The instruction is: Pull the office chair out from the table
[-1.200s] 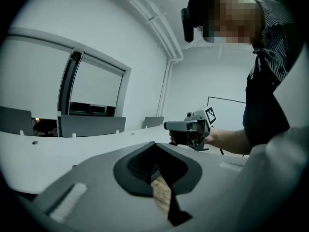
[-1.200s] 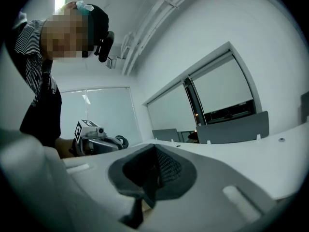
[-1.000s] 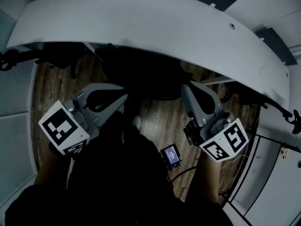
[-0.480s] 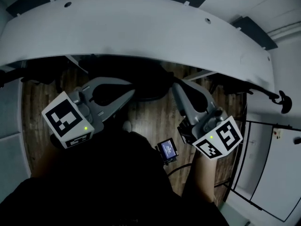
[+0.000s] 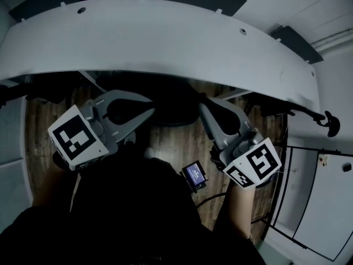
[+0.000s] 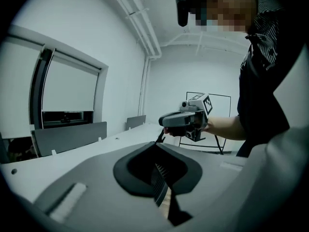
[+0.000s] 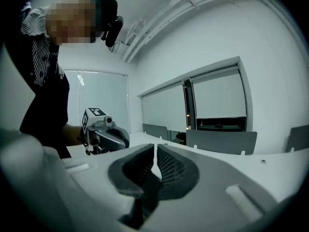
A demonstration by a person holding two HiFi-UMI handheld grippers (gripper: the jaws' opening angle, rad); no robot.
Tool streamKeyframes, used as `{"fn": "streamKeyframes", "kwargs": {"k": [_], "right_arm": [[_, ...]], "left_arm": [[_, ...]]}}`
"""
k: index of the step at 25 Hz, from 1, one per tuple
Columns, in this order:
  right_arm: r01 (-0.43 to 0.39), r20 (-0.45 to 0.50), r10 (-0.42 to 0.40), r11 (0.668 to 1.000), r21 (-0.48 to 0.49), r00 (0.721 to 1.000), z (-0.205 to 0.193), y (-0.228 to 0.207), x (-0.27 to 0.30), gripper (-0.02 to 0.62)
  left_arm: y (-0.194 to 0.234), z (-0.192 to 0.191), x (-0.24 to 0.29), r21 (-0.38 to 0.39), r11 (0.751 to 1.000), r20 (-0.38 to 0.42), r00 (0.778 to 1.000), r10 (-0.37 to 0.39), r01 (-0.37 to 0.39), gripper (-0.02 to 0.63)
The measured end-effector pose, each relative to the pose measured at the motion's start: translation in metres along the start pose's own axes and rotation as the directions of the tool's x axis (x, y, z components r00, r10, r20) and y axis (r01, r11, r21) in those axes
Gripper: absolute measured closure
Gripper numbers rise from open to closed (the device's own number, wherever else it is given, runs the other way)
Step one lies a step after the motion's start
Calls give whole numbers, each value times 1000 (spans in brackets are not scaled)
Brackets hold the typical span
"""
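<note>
In the head view the office chair is a dark shape tucked under the front edge of the curved white table, and most of it is hidden. My left gripper points at the chair's left side and my right gripper at its right side. I cannot tell whether either touches the chair. Both are shut with nothing between the jaws. In the left gripper view the left gripper shows pads pressed together, with the right gripper beyond. The right gripper view shows the right gripper shut and the left gripper opposite.
Wooden floor shows under the table. Other dark chair parts stand at the left and right. A small lit device hangs at the person's waist. Grey divider panels stand on the table's far side.
Both grippers have risen a little and rolled slightly, their tips now closer to the table's front edge. The jaws stayed shut.
</note>
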State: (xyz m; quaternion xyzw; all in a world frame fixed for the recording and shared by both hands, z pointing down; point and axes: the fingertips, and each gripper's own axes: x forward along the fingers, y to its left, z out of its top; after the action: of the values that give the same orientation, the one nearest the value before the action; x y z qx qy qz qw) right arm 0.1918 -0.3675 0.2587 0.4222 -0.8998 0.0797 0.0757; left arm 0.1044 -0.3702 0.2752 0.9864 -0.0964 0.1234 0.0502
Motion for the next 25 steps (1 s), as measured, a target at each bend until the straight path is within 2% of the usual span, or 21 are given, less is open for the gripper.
{"fn": "streamKeyframes", "kwargs": {"k": [5, 8, 11, 12, 14, 15, 17, 20, 23, 25], "right_arm": [[-18, -23, 18, 1000, -7, 1000, -8, 4, 14, 583], [-30, -87, 25, 998, -55, 996, -19, 6, 23, 578], [-76, -175, 62, 994, -74, 983, -34, 12, 33, 568], [-93, -205, 74, 992, -80, 976, -39, 14, 37, 554], [-126, -265, 94, 986, -107, 960, -51, 21, 43, 513], [-148, -298, 107, 982, -121, 949, -57, 25, 45, 485], [-209, -369, 146, 968, -138, 918, -71, 35, 48, 435], [-274, -462, 170, 947, -169, 871, -96, 40, 49, 347], [-281, -500, 143, 936, -213, 854, -112, 40, 55, 292], [-271, -518, 110, 931, -245, 848, -119, 39, 61, 262]], "left_arm": [[8, -8, -10, 47, 999, -41, 999, -15, 17, 603], [16, -23, -12, 161, 987, -131, 991, 11, 10, 603], [33, -37, -14, 292, 956, -198, 975, 101, -39, 601], [34, -44, -14, 325, 945, -221, 969, 106, -30, 565], [31, -61, -12, 385, 922, -296, 951, 89, 34, 437], [29, -70, -11, 414, 908, -341, 936, 84, 70, 370], [30, -87, -9, 463, 879, -412, 906, 101, 112, 294], [35, -112, -6, 502, 851, -482, 867, 129, 153, 230], [32, -130, -4, 520, 828, -533, 838, 120, 212, 184], [32, -140, -5, 517, 824, -558, 821, 122, 229, 159]]}}
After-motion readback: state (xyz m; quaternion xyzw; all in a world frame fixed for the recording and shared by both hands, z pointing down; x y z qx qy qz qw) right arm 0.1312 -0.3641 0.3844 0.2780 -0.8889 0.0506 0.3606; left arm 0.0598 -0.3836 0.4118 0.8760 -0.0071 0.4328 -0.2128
